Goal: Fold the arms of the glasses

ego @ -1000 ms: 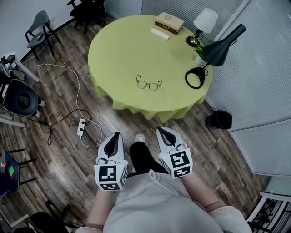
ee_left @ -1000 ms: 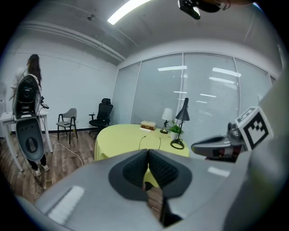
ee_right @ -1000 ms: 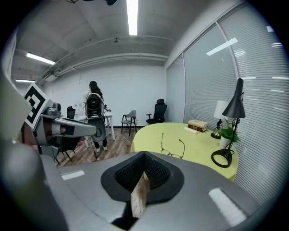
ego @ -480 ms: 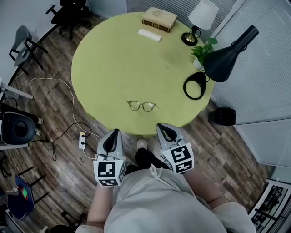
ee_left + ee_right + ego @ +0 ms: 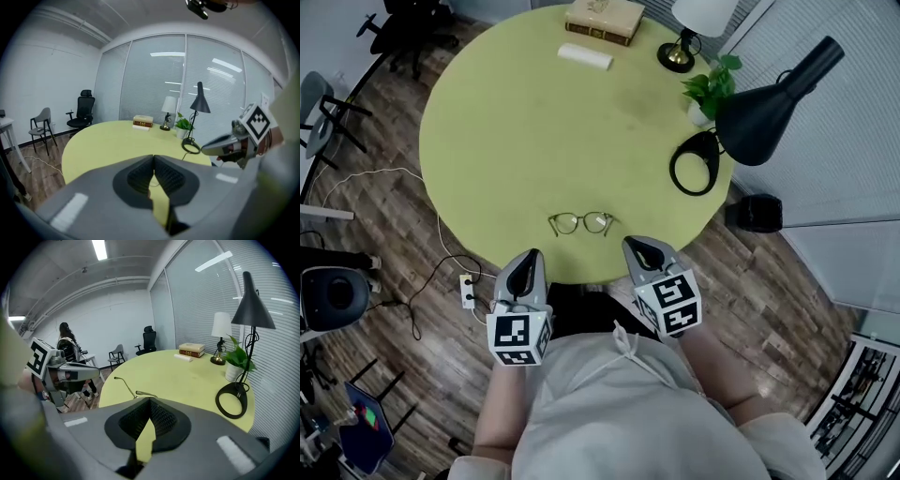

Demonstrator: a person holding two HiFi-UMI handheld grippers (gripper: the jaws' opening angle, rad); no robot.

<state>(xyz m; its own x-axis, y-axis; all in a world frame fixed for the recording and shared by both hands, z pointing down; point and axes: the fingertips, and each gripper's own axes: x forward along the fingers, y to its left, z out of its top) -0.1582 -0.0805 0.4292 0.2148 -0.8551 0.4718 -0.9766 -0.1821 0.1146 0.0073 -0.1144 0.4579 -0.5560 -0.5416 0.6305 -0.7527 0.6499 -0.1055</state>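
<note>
The left gripper [image 5: 528,258] and right gripper [image 5: 639,249] both have their fingers clenched on nothing. The glasses [image 5: 580,223] lie arms-open on the bench [image 5: 534,112] just ahead, between them. Arriving clenched, the fingers would likely shove the light frame away or bend an arm.

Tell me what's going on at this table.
A person stands at the near edge of a round yellow-green table, holding a claw in each hand. The left claw and right claw are both shut and empty, just short of the glasses. The glasses lie near the table's edge with their arms open, untouched. Nothing is folded yet.
</note>
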